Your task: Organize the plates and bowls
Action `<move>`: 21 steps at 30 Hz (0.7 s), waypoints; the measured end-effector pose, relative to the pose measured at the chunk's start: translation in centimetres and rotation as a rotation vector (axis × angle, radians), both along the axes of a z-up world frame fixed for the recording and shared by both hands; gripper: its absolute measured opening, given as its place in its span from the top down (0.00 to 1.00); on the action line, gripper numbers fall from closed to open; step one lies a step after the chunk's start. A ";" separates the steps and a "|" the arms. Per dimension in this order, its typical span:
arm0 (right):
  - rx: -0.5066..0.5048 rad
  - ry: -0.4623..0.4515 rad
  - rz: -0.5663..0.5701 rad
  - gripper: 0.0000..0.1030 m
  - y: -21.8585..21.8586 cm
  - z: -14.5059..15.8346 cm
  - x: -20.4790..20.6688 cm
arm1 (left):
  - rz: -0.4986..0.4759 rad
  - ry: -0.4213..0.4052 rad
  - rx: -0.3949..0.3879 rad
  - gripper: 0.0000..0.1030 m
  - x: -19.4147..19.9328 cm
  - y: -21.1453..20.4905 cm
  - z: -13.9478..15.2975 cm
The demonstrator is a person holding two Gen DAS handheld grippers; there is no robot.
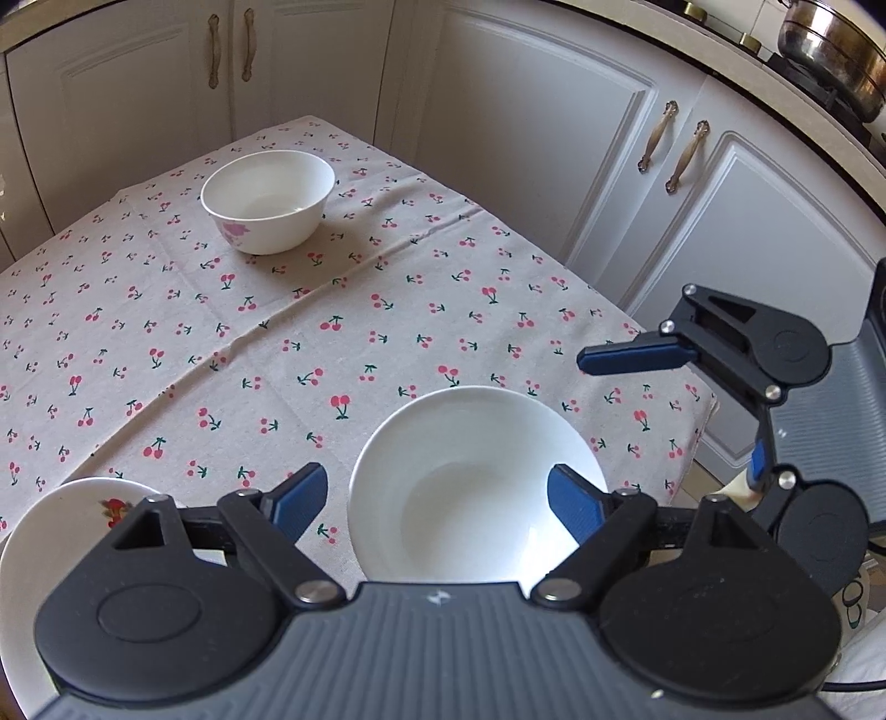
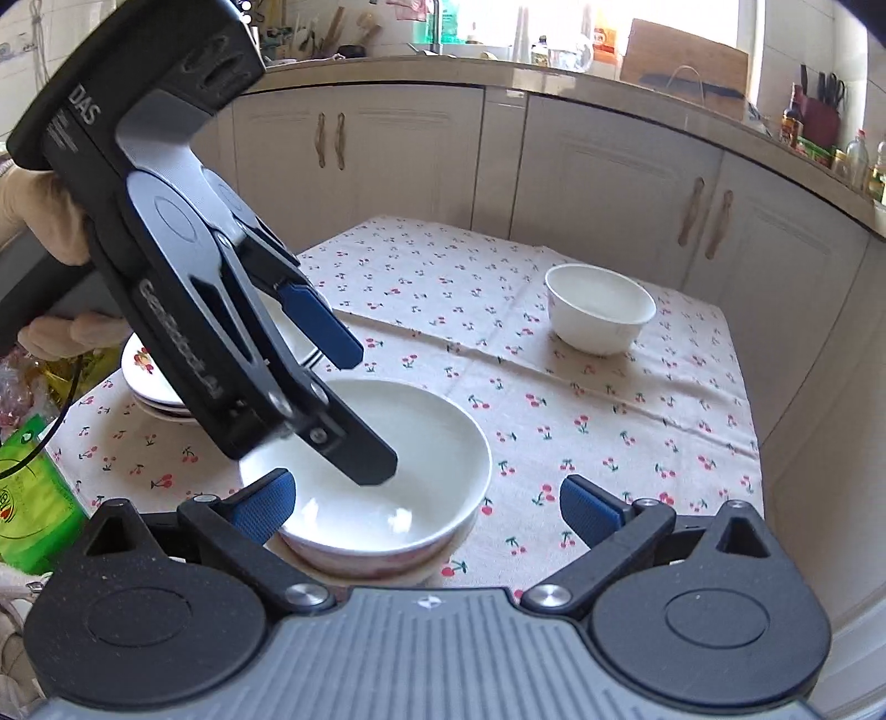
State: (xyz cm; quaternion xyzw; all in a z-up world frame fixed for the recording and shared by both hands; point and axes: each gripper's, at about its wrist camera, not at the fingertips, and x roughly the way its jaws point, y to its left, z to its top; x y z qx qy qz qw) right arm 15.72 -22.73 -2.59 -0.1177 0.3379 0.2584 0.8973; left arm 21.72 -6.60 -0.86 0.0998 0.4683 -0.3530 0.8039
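A wide white bowl (image 1: 470, 476) (image 2: 410, 443) sits at the near edge of the cherry-print tablecloth (image 1: 332, 310) (image 2: 581, 399). My left gripper (image 1: 437, 501) (image 2: 368, 415) is open and straddles the bowl's rim, one finger inside the bowl and one outside. My right gripper (image 2: 423, 498) is open and empty, low at the table edge just beside the bowl; it also shows in the left wrist view (image 1: 692, 410). A smaller white bowl (image 1: 268, 199) (image 2: 601, 307) with a pink flower stands at the far side. A stack of plates (image 1: 66, 520) (image 2: 152, 382) sits left of the wide bowl.
White cabinets (image 1: 526, 138) (image 2: 609, 166) surround the table on the far sides. A steel pot (image 1: 830, 50) stands on the stove. A green packet (image 2: 33, 498) lies at the left, off the table. The counter (image 2: 498, 61) holds bottles and a cutting board.
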 end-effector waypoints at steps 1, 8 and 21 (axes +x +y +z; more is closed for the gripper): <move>0.000 0.004 -0.002 0.00 -0.1 -0.2 -0.1 | -0.002 0.000 0.000 0.16 0.0 0.0 0.0; 0.005 -0.013 -0.003 0.00 -0.4 0.3 -0.2 | -0.002 -0.015 -0.001 0.16 0.2 0.0 0.6; 0.021 -0.020 -0.029 0.00 -2.0 1.5 3.3 | 0.009 -0.053 -0.001 0.12 3.5 -0.3 1.8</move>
